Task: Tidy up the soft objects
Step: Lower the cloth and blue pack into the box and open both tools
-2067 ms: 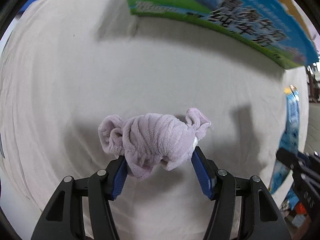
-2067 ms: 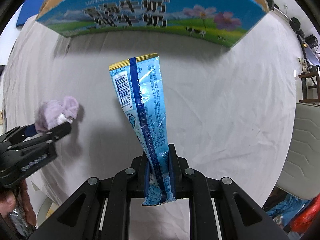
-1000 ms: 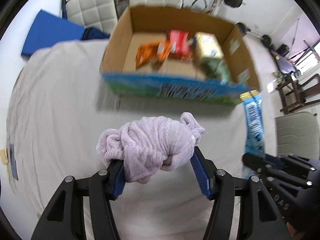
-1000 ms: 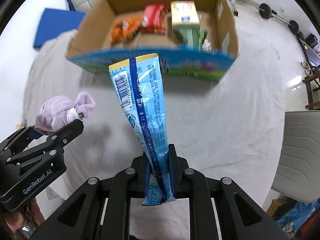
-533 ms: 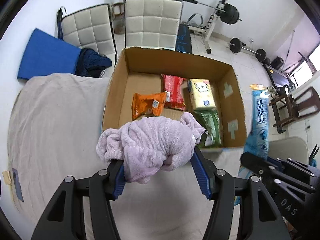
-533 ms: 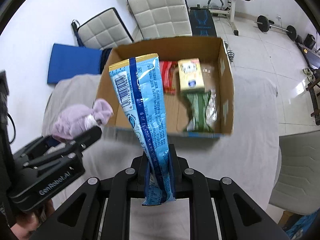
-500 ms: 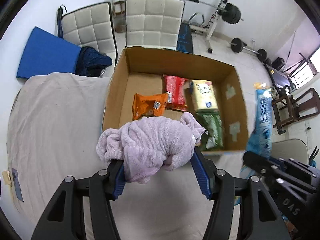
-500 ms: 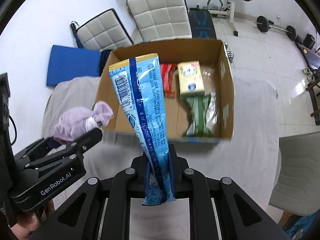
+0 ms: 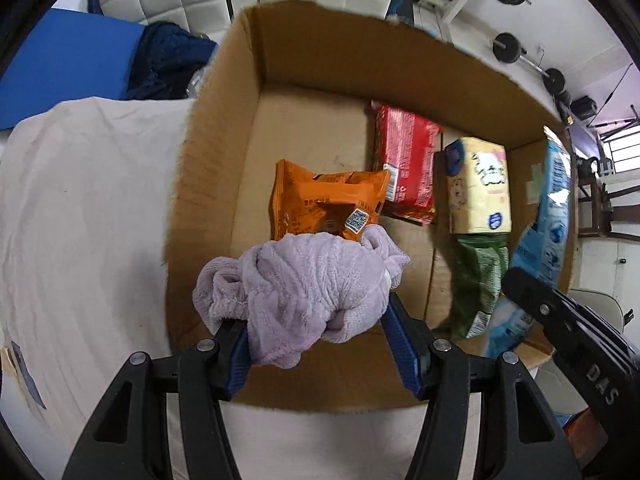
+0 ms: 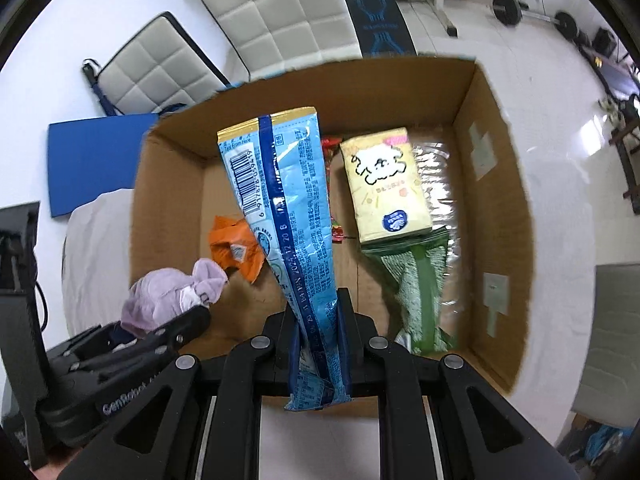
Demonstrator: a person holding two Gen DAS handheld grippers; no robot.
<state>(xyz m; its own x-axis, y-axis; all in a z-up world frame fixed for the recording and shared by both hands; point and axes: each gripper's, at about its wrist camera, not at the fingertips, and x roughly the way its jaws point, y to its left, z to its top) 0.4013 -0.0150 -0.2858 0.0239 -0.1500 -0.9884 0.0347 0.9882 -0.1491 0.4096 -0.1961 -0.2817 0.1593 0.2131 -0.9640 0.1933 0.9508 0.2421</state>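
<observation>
While the left tool (image 9: 316, 340) pinches a bunched lilac terry-cloth towel (image 9: 300, 292) between its blue-padded fingers (image 9: 402, 356), the soft bundle hangs over the near left part of the open brown cardboard box (image 9: 216, 168), its folds ribbed and a small white tag showing at its 3 o'clock side. The right tool (image 10: 318, 350) is pressed together on a long light-blue foil snack pouch (image 10: 286, 216), which stands up from the jaws toward 12 o'clock above the box floor. That pouch carries a barcode, the words "Tear From Here" at its gold top edge, and a printed date reading roughly "2024 12 20 B"; the smaller print is too fine to read. Inside the box lie an orange crinkled snack packet (image 9: 326, 204) with a QR code, a red wrapper (image 9: 406, 160), a pale-yellow tissue pack with a cartoon dog (image 10: 384, 186) and a green cloth in clear plastic (image 10: 420, 288). The pouch hides most of the red wrapper in the right view. "GenRobot" is partly legible on the left tool's body. The box rests on a surface covered by a cream wrinkled sheet (image 9: 80, 208).
</observation>
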